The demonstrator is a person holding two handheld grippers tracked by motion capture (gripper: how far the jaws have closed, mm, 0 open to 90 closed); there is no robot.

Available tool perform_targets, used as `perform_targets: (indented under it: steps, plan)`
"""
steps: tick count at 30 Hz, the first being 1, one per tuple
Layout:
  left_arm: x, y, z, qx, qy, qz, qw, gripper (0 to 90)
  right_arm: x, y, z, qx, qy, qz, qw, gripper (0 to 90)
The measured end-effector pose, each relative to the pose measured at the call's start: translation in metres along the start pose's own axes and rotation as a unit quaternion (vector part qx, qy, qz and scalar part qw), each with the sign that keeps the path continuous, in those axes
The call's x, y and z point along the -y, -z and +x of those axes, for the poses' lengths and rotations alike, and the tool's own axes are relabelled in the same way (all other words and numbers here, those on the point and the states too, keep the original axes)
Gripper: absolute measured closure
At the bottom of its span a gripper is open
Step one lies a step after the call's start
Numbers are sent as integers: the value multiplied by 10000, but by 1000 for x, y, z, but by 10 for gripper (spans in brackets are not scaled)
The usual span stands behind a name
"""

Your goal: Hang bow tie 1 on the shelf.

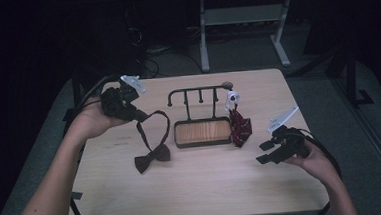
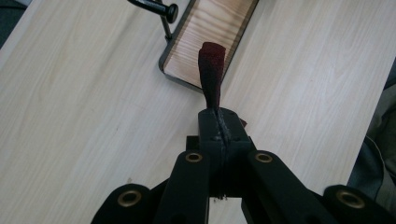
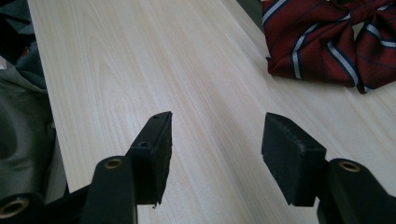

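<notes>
High view: one rack [image 1: 202, 132] with a wooden tray base stands on the worktop [image 1: 198, 187]. Two bow ties: a dark one [image 1: 152, 157] left of the rack, its strap clenched in the left gripper [image 1: 138, 114]; a striped one [image 1: 240, 127] right of it. The right gripper [image 1: 264, 152] is further right, released.

Left gripper view: strap's maroon felt [image 2: 211, 74], rack beyond.

Right gripper view: the stripes, blue-white.

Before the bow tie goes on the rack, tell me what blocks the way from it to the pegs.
Nothing visible does. The left gripper is shut on the strap of the dark bow tie; bare table lies between it and the rack.
</notes>
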State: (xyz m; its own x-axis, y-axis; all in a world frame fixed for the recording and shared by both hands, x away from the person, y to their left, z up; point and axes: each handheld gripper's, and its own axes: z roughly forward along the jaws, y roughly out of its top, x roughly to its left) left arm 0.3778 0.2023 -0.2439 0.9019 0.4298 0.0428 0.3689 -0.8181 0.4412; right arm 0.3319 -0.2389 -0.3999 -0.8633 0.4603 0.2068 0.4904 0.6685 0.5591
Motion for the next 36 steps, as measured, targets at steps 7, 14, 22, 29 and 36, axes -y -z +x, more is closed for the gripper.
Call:
perform_targets:
  steps: [7, 14, 22, 29, 36]
  plan:
    - [-9, 0, 4, -20, -13, 28, 10000, 899, 0, 0, 0, 15, 19, 1, 10000, 428]
    - [-17, 0, 8, -67, -22, 70, 10000, 899, 0, 1, 0, 21, 20, -6, 10000, 427]
    - [-27, 0, 11, -74, -3, 15, 10000, 898, 0, 1, 0, 15, 19, -3, 10000, 428]
    - [-36, -3, 17, -88, -2, 45, 10000, 899, 0, 3, 1, 22, 25, -37, 10000, 428]
    - [-40, -9, 26, -80, 89, 105, 9999, 898, 1, 5, 1, 33, 35, -51, 10000, 428]
